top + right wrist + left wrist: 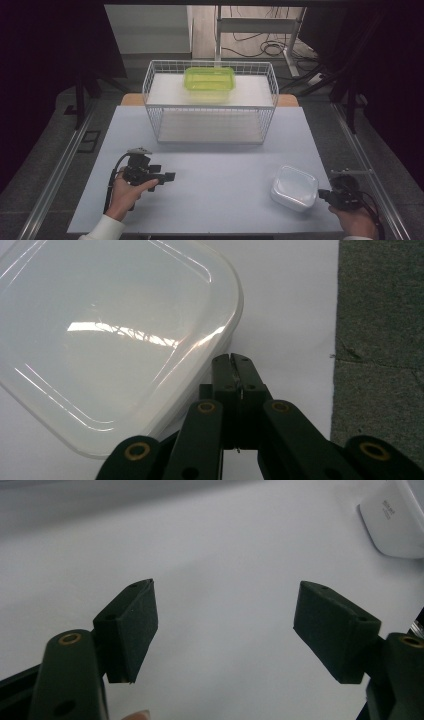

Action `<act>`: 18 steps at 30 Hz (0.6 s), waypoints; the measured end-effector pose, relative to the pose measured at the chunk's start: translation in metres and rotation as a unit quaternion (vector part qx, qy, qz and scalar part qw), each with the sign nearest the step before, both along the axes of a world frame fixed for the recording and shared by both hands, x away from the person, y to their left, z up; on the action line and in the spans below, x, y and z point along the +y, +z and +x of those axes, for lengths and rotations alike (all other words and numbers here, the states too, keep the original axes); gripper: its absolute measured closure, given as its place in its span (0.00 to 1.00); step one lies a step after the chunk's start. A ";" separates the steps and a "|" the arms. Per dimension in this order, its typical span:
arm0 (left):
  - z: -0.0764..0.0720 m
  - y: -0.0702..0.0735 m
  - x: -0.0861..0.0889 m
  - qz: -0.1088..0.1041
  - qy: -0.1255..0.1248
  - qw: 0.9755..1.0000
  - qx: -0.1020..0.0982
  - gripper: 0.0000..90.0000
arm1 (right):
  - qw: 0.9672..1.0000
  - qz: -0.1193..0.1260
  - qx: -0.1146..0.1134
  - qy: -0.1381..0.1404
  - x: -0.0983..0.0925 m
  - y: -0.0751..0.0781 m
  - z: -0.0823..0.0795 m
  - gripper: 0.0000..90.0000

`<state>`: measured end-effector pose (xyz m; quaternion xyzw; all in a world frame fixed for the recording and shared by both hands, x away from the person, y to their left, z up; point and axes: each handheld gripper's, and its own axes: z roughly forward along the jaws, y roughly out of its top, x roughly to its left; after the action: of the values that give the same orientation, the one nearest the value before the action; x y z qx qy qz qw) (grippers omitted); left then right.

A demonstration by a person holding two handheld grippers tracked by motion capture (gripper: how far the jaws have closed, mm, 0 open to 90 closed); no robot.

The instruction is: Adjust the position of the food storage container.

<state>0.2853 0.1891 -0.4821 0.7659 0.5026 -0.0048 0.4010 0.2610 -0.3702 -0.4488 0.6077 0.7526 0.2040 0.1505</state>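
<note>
A white lidded plastic container (295, 187) (115, 340) lies on the pale table (220, 170) at the front right. My right gripper (323, 194) (232, 360) is shut with nothing in it. Its tips sit close beside the container's near right corner; whether they touch it I cannot tell. My left gripper (165, 174) (225, 630) hovers over bare table at the front left. It stands wide open and points right toward the container (395, 520), which is well ahead of it. A green translucent container (209, 79) rests on the upper shelf of a white wire rack (210, 107).
The wire rack stands at the back middle of the table, with a white lower shelf (210, 129). The table's right edge (336, 340) lies close to my right gripper, with grey floor (380, 315) beyond. Metal rails (55, 170) run along both sides.
</note>
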 end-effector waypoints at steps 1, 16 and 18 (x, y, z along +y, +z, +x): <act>0.000 0.000 0.000 0.001 0.000 1.000 0.000 0.27 | 1.000 0.000 0.000 0.002 0.002 0.000 0.001 0.99; -0.001 -0.001 -0.003 0.001 -0.003 1.000 0.001 0.27 | 0.999 -0.009 -0.001 0.048 0.039 -0.003 0.015 0.99; -0.001 -0.001 -0.003 0.000 -0.003 1.000 0.001 0.27 | 0.998 -0.010 -0.001 0.057 0.047 -0.003 0.018 0.99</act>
<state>0.2846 0.1863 -0.4828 0.7673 0.5009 -0.0068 0.4004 0.2787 -0.3234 -0.4521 0.5619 0.7880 0.2055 0.1452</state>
